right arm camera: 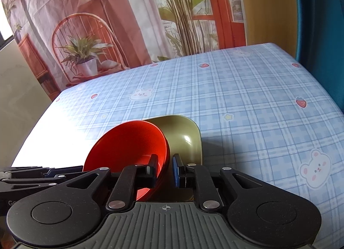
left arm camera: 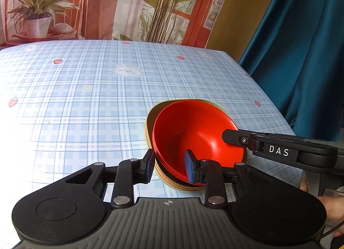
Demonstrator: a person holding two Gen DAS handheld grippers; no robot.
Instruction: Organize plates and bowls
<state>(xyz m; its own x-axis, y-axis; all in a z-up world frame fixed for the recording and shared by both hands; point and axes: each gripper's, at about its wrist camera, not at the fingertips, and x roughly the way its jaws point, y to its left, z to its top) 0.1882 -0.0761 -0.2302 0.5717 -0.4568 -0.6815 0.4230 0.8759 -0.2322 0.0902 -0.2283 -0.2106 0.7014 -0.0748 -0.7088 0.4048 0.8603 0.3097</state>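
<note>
**Bowls nested, both grippers at the rim**

The red bowls [left arm camera: 193,135] sit stacked inside the olive bowl [right arm camera: 185,137] on the surface [left arm camera: 86,89]. The left gripper [left arm camera: 169,163] straddles the near rim of the stack, jaws apart, one pad outside and one inside. The right gripper [right arm camera: 165,169] pinches the red rim between nearly closed jaws. Stacking looks almost done; what seems left is settling the tilted top bowl and letting go.
</note>
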